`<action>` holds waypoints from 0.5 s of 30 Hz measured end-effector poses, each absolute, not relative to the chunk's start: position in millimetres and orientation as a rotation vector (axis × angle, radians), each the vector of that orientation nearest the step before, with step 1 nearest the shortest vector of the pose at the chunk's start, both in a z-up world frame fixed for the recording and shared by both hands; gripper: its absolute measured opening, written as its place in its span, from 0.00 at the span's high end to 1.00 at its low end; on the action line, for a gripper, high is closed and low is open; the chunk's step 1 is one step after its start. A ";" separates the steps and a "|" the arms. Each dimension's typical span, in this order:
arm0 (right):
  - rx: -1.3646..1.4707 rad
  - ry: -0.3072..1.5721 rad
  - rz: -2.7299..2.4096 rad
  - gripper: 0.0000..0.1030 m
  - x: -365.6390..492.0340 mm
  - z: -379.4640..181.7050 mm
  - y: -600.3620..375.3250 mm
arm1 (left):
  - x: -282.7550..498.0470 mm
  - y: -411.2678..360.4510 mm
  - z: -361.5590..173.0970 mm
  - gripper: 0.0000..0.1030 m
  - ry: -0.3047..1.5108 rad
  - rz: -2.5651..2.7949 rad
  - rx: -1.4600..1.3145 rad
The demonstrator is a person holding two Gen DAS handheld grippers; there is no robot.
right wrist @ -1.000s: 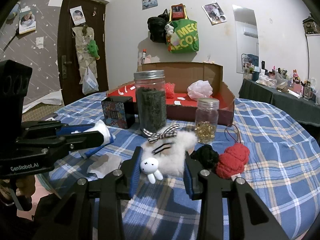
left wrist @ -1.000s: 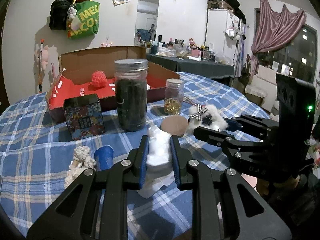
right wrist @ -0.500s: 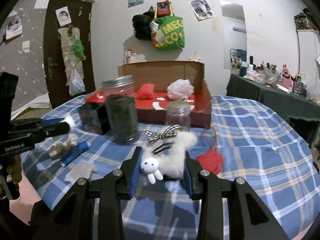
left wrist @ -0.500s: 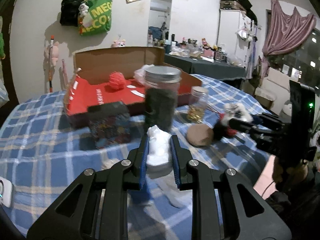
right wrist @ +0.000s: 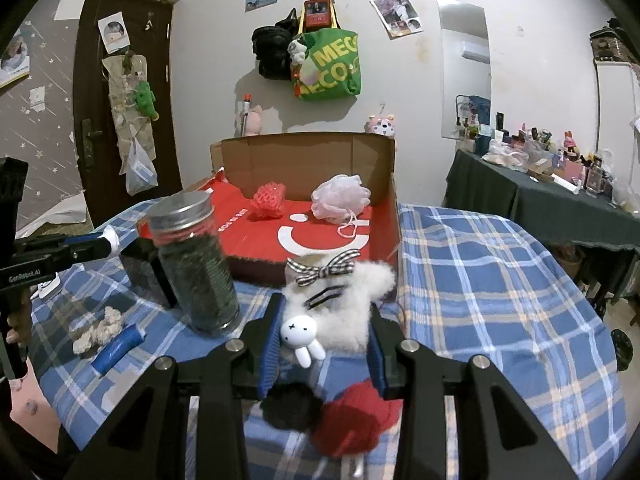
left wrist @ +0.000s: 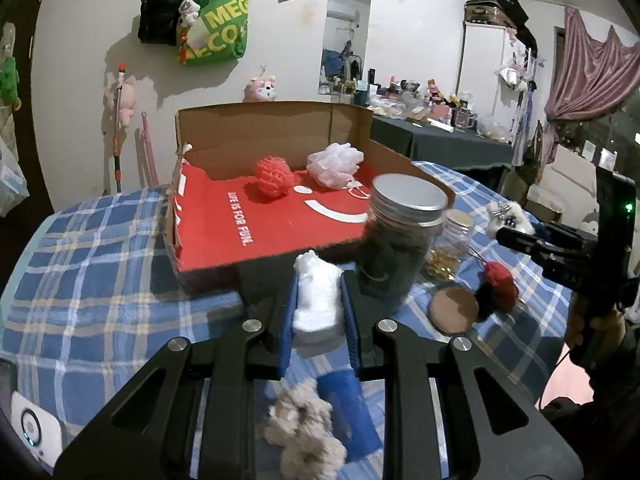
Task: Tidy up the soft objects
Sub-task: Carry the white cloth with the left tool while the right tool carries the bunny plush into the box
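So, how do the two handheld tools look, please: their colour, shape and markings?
Both are alike: the left tool and the right tool have matte black angular frames with silver round bolts and blue ribbed pads. A tall black block carries a small green light. White lettering "GenRobot.AI" marks the left tool's side.

dark tin (right wrist: 142, 266) mostly hidden behind blurred jar (right wrist: 196, 264)

Two tools showed: the left tool (left wrist: 318, 312) and the right tool (right wrist: 324, 344). One cardboard box (left wrist: 256, 136) held two soft things, a red mesh ball (left wrist: 274, 179) and a pink bath pouf (left wrist: 335, 164). Two jars stood at the box's 6 o'clock: one dark jar (right wrist: 196, 272), one small jar (left wrist: 450, 248).
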State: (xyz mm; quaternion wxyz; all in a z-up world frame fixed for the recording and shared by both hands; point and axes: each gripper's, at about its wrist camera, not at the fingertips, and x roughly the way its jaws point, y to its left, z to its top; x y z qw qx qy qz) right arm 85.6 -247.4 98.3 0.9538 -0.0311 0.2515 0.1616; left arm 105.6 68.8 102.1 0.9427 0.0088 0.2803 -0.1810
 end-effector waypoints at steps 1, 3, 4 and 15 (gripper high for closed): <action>-0.065 0.512 0.333 0.62 89.3 100.3 -247.3 | 108.2 69.7 103.4 0.81 0.571 -0.368 0.020; -0.072 0.516 0.339 0.62 96.2 103.6 -246.1 | 115.8 71.6 106.6 0.81 0.574 -0.368 0.022; -0.075 0.518 0.344 0.62 100.5 105.0 -245.4 | 119.3 72.4 108.1 0.81 0.577 -0.370 0.021; -0.114 0.578 0.426 0.62 160.2 116.3 -232.2 | 168.6 73.9 118.4 0.81 0.620 -0.402 0.042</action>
